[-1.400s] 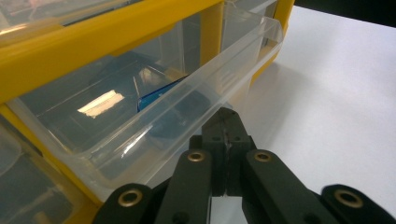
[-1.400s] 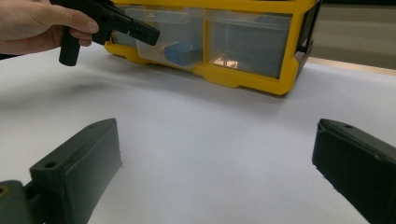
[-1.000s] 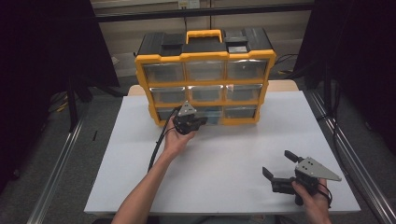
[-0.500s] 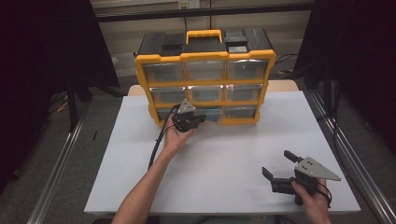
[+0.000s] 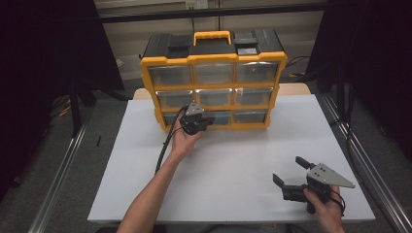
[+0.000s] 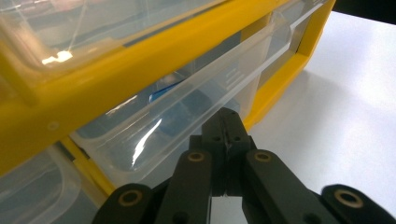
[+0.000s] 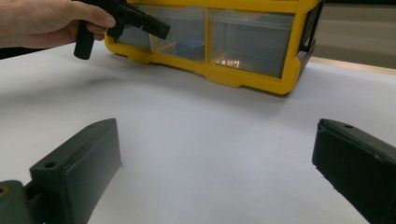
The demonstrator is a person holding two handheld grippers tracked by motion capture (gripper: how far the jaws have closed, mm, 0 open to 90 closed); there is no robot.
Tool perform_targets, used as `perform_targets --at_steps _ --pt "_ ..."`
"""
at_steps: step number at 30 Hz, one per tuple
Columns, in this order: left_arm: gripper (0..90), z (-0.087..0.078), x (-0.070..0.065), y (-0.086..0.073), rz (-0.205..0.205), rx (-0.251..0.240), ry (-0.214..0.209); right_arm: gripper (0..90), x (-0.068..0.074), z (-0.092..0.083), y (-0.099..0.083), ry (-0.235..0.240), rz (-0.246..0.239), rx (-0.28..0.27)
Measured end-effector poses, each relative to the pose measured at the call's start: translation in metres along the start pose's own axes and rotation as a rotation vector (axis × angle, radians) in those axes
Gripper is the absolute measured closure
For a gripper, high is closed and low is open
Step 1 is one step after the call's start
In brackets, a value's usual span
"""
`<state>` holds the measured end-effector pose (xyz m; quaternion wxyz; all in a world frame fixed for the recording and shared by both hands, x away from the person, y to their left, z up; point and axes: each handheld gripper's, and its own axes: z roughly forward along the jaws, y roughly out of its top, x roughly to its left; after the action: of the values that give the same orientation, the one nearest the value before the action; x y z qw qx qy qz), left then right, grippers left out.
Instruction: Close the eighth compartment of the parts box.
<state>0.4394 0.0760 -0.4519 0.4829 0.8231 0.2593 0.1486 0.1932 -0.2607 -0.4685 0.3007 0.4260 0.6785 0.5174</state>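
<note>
1. The left gripper [image 5: 203,119] is pressing its clenched black fingers [image 6: 227,126], with nothing between them, against the front lip of the clear plastic bottom-middle drawer [image 6: 187,116].
2. That drawer is sitting in the yellow-framed plastic organiser cabinet with a black top [image 5: 214,80] at the far edge of the white desk [image 5: 233,160].
3. Something blue is lying inside the glossy, see-through drawer.
4. The right gripper [image 5: 290,175] is resting well apart, near the desk's front, its blocky matte fingers [image 7: 79,163] spread wide and released.

Clear bottom-middle drawer [image 6: 187,116], yellow organizer [image 5: 214,80], closed
</note>
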Motion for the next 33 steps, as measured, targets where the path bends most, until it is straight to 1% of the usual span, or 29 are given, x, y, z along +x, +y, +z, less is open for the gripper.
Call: perform_targets --at_steps 1,2,6,7,8,9,10,11,15,17,18,19,20,21,23,24,25,26,27,28,29,30,31,32,33 --pt "90.0 0.0001 0.0001 0.0003 -0.001 0.004 0.001 1.1 0.0 0.0 0.0 0.0 0.0 -0.001" --pt "90.0 0.0001 -0.0009 0.0007 -0.004 0.009 0.018 1.1 0.0 0.0001 0.0 0.001 -0.001 0.0" --pt "90.0 0.0032 -0.0004 0.0019 -0.008 -0.004 0.002 1.1 0.0001 -0.0003 0.0001 -0.001 0.0 0.0" --pt "90.0 0.0037 -0.0006 0.0026 -0.001 -0.003 0.011 1.1 -0.0001 -0.0002 0.0001 -0.001 -0.001 -0.002" --pt "90.0 0.0045 -0.0002 0.0026 -0.003 -0.007 0.004 1.1 -0.0001 -0.0003 0.0002 -0.001 0.0 -0.002" --pt "90.0 0.0045 0.0007 0.003 0.008 -0.002 0.003 1.1 -0.0001 -0.0004 0.0002 -0.001 0.0 -0.002" --pt "90.0 0.0049 0.0011 0.0031 0.007 -0.002 0.003 1.1 -0.0001 -0.0005 0.0002 0.001 0.0 -0.001" --pt "90.0 0.005 0.001 0.0031 0.002 0.001 0.013 1.1 -0.0001 -0.0005 0.0001 0.001 0.001 -0.001" --pt "90.0 0.0063 0.0019 0.0028 -0.013 -0.005 0.006 1.1 -0.0001 -0.0007 0.0 0.003 0.001 0.0" --pt "90.0 0.0065 0.0023 0.0031 -0.011 -0.002 0.014 1.1 -0.0004 -0.0007 -0.0001 0.002 0.001 -0.001" --pt "90.0 0.0058 0.0026 0.0034 -0.012 0.009 0.025 1.1 -0.0005 -0.0006 -0.0001 0.002 0.001 -0.001" --pt "90.0 0.0065 0.0035 0.0037 -0.002 -0.002 0.025 1.1 -0.0005 -0.0006 -0.0002 0.003 0.001 -0.001" --pt "90.0 0.0066 0.0037 0.0037 -0.007 -0.002 0.022 1.2 -0.0006 -0.0006 -0.0003 0.003 0.001 0.0" --pt "90.0 0.0077 0.0042 0.0032 -0.007 -0.016 0.015 1.1 -0.0007 -0.0006 -0.0005 0.003 0.002 0.0" --pt "90.0 0.0076 0.0036 0.0028 -0.015 -0.01 0.008 1.1 -0.0014 -0.0009 -0.0008 0.002 0.007 0.001" --pt "90.0 0.0073 0.003 0.003 -0.008 -0.001 0.024 1.1 -0.0015 -0.001 -0.0009 0.0 0.009 0.001" --pt "90.0 0.0091 0.0034 0.0025 -0.01 -0.012 0.008 1.1 -0.0018 -0.0008 -0.001 -0.001 0.009 0.0" --pt "90.0 0.0093 0.0029 0.0023 -0.013 -0.015 0.012 1.1 -0.0019 -0.0009 -0.0012 0.0 0.01 0.002" --pt "90.0 0.009 0.0033 0.0021 -0.009 -0.004 0.01 1.1 -0.0019 -0.0008 -0.0013 0.0 0.011 0.003" --pt "90.0 0.0092 0.0028 0.0019 -0.009 0.0 0.017 1.1 -0.002 -0.0004 -0.0015 0.001 0.012 0.001" --pt "90.0 0.0089 0.0028 0.0019 0.002 0.005 0.017 1.1 -0.0023 -0.0004 -0.0018 0.002 0.011 0.002" --pt "90.0 0.0086 0.0025 0.0013 -0.002 0.005 0.022 1.1 -0.0027 -0.0006 -0.002 0.004 0.014 0.003" --pt "90.0 0.0073 0.0027 0.0006 -0.009 0.021 0.026 1.1 -0.0034 -0.0004 -0.0023 0.003 0.014 0.004" --pt "90.0 0.0067 0.0039 0.0003 0.003 0.014 0.023 1.2 -0.0038 -0.0003 -0.0026 0.005 0.02 0.006" --pt "90.0 0.0058 0.0043 -0.0006 -0.008 0.008 0.02 1.1 -0.0046 0.0004 -0.0028 -0.001 0.024 0.003"
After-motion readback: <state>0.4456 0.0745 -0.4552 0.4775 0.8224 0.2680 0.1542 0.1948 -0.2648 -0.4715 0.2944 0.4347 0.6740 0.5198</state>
